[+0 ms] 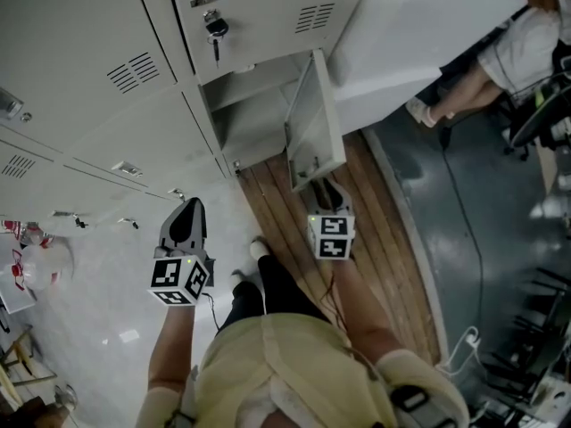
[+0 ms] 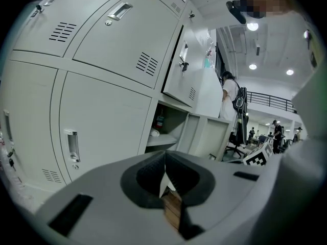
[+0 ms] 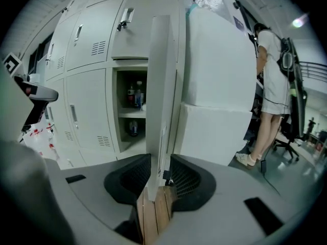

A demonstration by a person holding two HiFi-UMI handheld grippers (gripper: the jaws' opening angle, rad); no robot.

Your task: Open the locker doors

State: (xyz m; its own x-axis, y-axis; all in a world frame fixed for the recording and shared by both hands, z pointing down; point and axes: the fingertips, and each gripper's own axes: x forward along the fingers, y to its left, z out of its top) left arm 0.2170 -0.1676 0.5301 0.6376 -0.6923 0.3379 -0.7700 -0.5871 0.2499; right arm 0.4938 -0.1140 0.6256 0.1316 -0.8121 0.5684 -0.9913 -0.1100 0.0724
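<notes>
A bank of grey lockers (image 1: 107, 105) fills the upper left. One lower locker door (image 1: 314, 119) stands swung out on its hinge, edge-on in the right gripper view (image 3: 162, 86). Behind it the compartment (image 3: 134, 106) holds bottles on its shelves. My right gripper (image 1: 314, 185) (image 3: 159, 180) is shut on that door's free edge, which fills the gap between the pads. My left gripper (image 1: 185, 205) (image 2: 164, 160) hangs shut and empty. It points at a closed locker door (image 2: 102, 121) with a recessed handle (image 2: 73, 146), left of the open one.
A white cabinet (image 1: 419, 34) (image 3: 214, 86) stands right of the open door. A person (image 1: 508, 52) (image 3: 273, 80) stands beyond it near office chairs. A key (image 1: 215, 29) hangs in the upper locker. Wooden floorboards (image 1: 375, 239) lie underfoot, and a red-and-white bag (image 1: 36, 266) sits at left.
</notes>
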